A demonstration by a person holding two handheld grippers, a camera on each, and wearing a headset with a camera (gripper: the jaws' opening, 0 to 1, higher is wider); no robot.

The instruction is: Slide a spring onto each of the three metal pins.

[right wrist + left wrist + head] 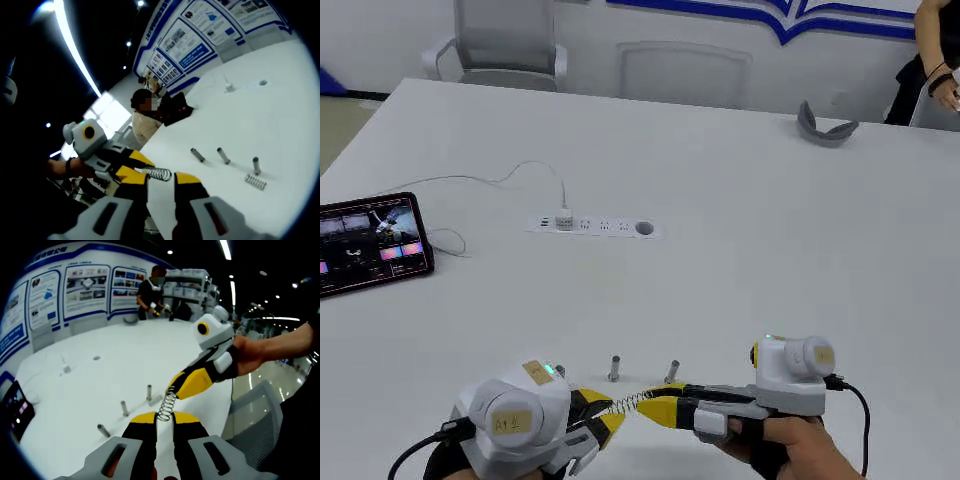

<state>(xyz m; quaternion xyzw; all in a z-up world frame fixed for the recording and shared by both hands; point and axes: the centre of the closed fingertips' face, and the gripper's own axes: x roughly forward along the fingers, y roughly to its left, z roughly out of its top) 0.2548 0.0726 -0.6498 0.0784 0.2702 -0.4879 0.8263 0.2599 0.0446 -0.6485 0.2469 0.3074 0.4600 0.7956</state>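
**Spring held between both hand-held grippers, just short of the pins**

A coil spring (pixel 628 403) is held clear of the bench. One end is pinched in the closed jaws of the left hand-held gripper (pixel 608 418), and the other is nipped at the closed tip of the right hand-held gripper (pixel 648 408). The two-ended hold is judged to steady and straighten the spring so that its bore can be lined up with a pin. One end will have to be freed before it can be slid on.

The three metal pins (pixel 223 155) are set in a short row just beyond the gripper tips, and all appear bare. A second spring (pixel 255 181) is left lying flat on the bench beside the end pin, probably for a later pin.

The bench (pixel 770 250) is white and smooth. Farther back a power strip (pixel 595 226) is laid with a white charger plugged in. A lit tablet (pixel 370 245) is placed at the left edge and a grey curved band (pixel 825 127) near the far side. Grey chairs (pixel 505 45) are drawn up behind the bench, and blue-edged posters (pixel 85 285) are hung on the wall.
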